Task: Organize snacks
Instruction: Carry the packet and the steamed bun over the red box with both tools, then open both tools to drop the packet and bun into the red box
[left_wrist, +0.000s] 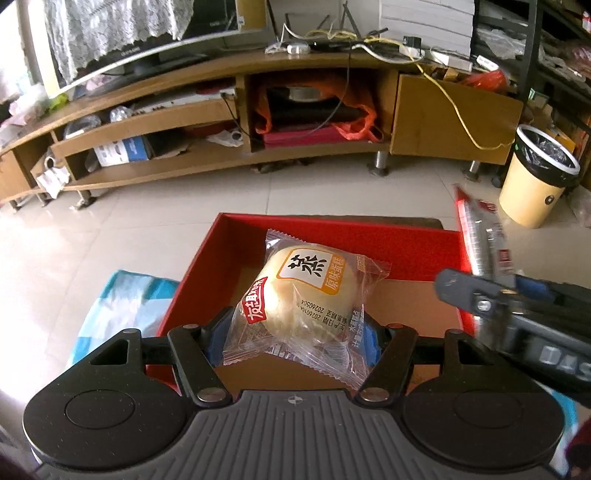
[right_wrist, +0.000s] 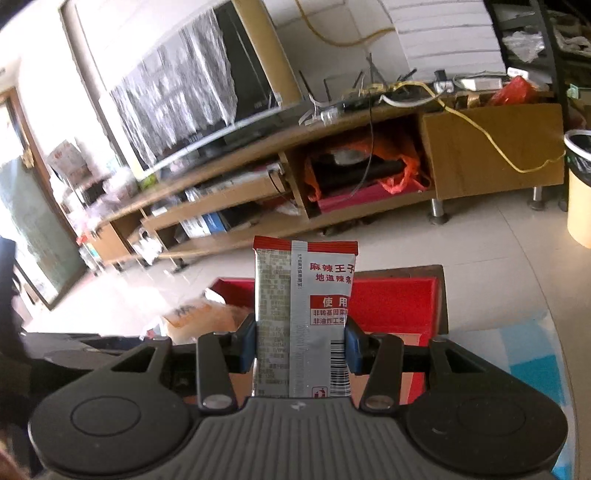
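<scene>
We hold a wrapped cake (left_wrist: 303, 295) clamped between the pads of our left gripper (left_wrist: 293, 339), hanging over the red box (left_wrist: 332, 229). Our right gripper (right_wrist: 301, 345) is clamped on a silver and red spicy-strip packet (right_wrist: 303, 314), standing upright above the same box (right_wrist: 391, 302), which sits on a table with a blue-and-white cloth (left_wrist: 122, 302).

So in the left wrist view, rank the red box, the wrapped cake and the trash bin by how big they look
1. red box
2. wrapped cake, though it sits nearest the camera, which inflates it
3. trash bin, farther off, so likely bigger than it looks
</scene>
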